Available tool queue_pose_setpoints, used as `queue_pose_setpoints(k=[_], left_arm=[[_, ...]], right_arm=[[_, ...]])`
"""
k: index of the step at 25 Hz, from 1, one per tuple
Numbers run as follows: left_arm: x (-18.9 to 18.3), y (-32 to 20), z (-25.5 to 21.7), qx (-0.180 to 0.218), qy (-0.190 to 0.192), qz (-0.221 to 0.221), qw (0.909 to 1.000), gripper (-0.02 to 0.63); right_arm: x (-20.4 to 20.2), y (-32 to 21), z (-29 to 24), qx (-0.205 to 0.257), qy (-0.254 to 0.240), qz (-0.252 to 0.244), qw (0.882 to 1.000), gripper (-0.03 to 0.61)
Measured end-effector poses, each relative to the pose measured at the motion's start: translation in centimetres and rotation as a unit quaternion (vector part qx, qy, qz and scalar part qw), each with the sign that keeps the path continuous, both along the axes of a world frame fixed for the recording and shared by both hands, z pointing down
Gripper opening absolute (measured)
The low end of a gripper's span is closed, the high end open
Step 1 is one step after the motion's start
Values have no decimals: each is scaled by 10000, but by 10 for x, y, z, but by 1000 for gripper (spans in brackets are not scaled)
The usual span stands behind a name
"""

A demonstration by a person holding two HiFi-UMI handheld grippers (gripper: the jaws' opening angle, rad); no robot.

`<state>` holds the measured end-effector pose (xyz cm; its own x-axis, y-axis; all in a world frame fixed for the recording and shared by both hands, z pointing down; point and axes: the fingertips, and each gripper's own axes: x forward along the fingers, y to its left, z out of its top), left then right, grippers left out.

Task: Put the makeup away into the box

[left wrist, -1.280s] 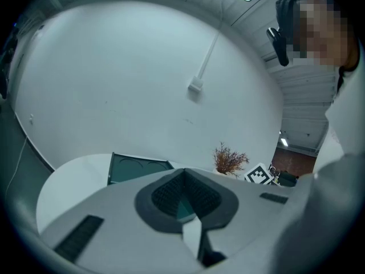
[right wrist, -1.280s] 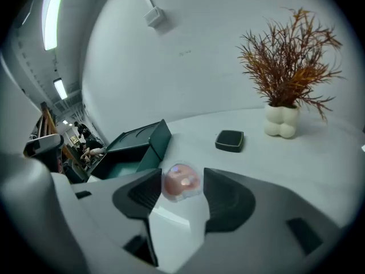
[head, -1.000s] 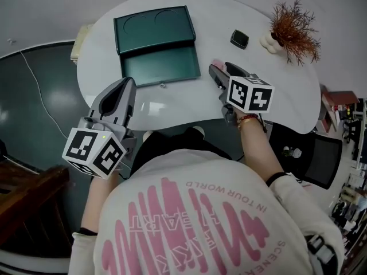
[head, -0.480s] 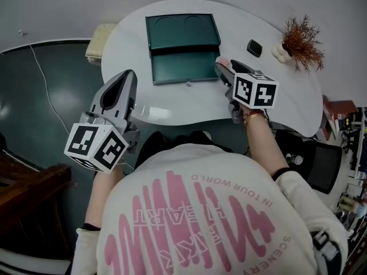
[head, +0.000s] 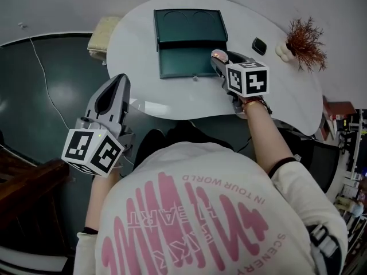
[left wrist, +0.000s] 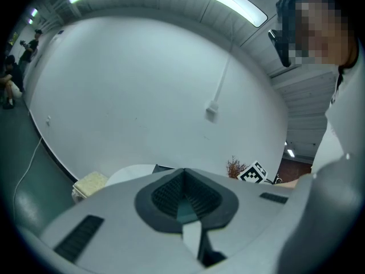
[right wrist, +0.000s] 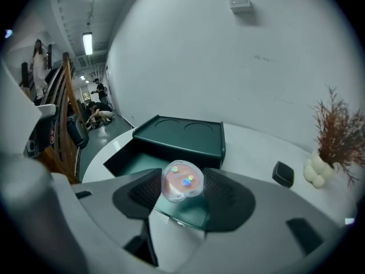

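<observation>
**Ann:** What is the left claw (head: 118, 82) doing?

**Ben:** It is clenched. Its pads (left wrist: 166, 192) meet at the tips, and there is nothing between them. It hangs by the near left edge of the table (head: 137, 39), well apart from the makeup.

**Ann:** What is ahead of it, off to its right?

**Ben:** The green box (head: 189, 24). It has two round dents on top. Its drawer (head: 183, 62) is pulled out toward the person.

**Ann:** And the right claw (head: 221, 59)?

**Ben:** It is grasping a round pink compact (right wrist: 182, 181). One pad presses on each side of it. The claw tilts down toward the table.

**Ann:** So where is the compact?

**Ben:** Between that claw's jaws, right at their tips. It is over the right end of the drawer and is not lying in it. The top of the box is just past the claw's tips.

**Ann:** Is there anything on the other side of that claw?

**Ben:** A small black case (head: 259, 46) lies on the table, near the claw, on its right. Farther right stands a dried plant (head: 305, 38).
</observation>
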<state>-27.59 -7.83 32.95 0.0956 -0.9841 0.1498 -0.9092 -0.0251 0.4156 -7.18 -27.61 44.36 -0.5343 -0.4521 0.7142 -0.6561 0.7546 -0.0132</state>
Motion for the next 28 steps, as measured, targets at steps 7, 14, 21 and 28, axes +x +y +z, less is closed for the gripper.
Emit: queue_pose_setpoints(k=[7, 14, 21, 28], left_arm=[[-8, -2, 12, -165, 109, -365, 9991, 3], [-20, 4, 18, -363, 191, -788, 9960, 3], [-28, 6, 24, -492, 207, -1025, 9933, 3], [-28, -1, 16, -465, 79, -1003, 9938, 3]], right_arm=[[-27, -6, 21, -199, 272, -561, 9979, 233], [-58, 0, 46, -428, 688, -1423, 9865, 233], [-76, 8, 58, -625, 944, -2034, 9725, 233], [-79, 19, 71, -720, 1328, -2542, 9553, 235]])
